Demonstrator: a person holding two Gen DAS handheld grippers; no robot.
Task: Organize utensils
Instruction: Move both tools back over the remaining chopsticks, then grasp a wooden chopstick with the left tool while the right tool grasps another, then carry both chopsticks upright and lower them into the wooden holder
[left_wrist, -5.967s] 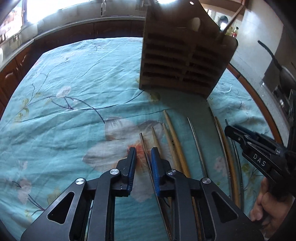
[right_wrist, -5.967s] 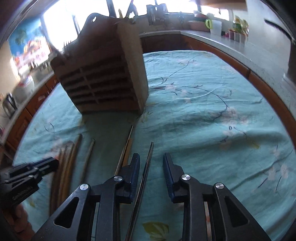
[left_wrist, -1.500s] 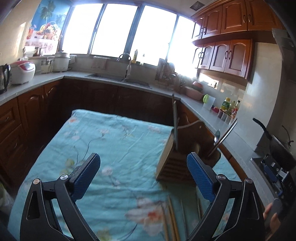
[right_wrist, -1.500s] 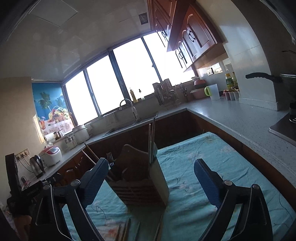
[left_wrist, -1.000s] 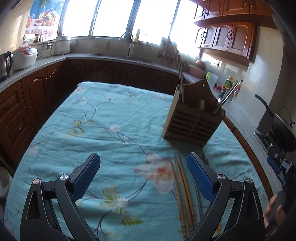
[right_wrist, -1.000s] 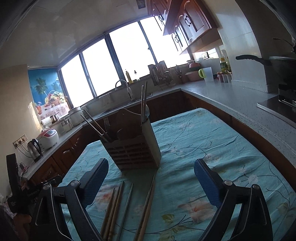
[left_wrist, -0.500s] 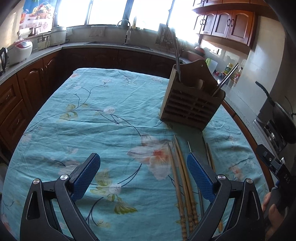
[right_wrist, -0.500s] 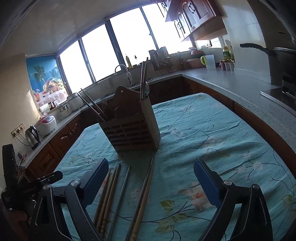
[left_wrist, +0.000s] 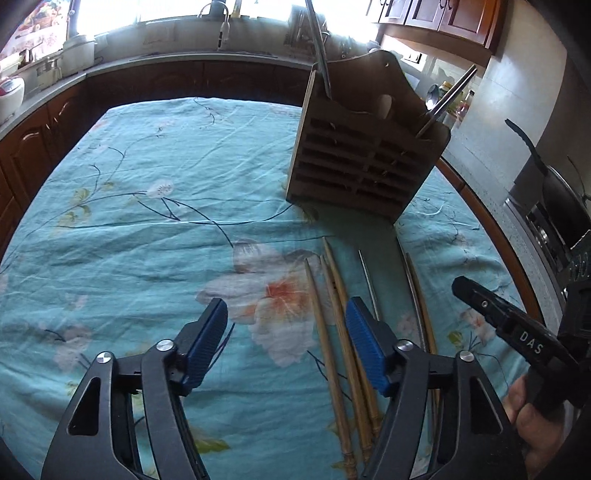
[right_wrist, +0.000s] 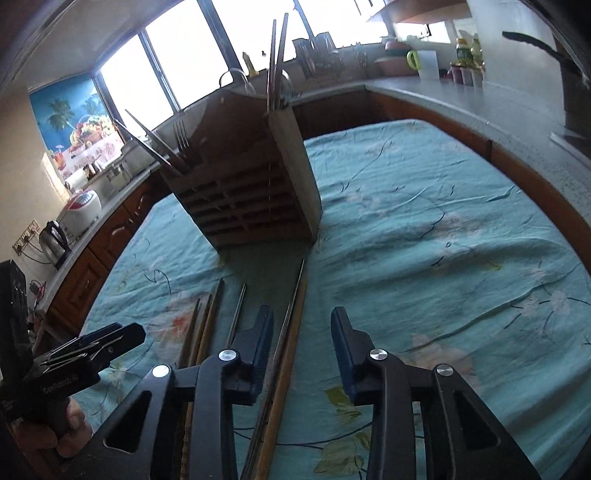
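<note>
A slatted wooden utensil holder (left_wrist: 364, 168) (right_wrist: 251, 192) stands on the teal flowered tablecloth (left_wrist: 147, 221), with metal chopsticks and a fork (right_wrist: 181, 136) sticking out of it. Several loose chopsticks lie in front of it: wooden ones (left_wrist: 332, 332) (right_wrist: 201, 332), a metal one (left_wrist: 369, 284) (right_wrist: 236, 314), and a metal and wooden pair (left_wrist: 417, 295) (right_wrist: 291, 321). My left gripper (left_wrist: 286, 345) is open and empty, low over the wooden chopsticks. My right gripper (right_wrist: 301, 347) is open and empty, straddling the metal and wooden pair.
Dark wood cabinets and a counter (right_wrist: 461, 96) ring the table, with a sink (left_wrist: 221, 33), a kettle (right_wrist: 55, 236), a rice cooker (right_wrist: 81, 206) and a pan (left_wrist: 546, 192) on them. The right gripper shows in the left wrist view (left_wrist: 509, 328).
Both grippers have tipped down from the room towards the table and dropped close over the loose chopsticks. Both have narrowed from wide open but stay open. Metal chopsticks now stand in the holder.
</note>
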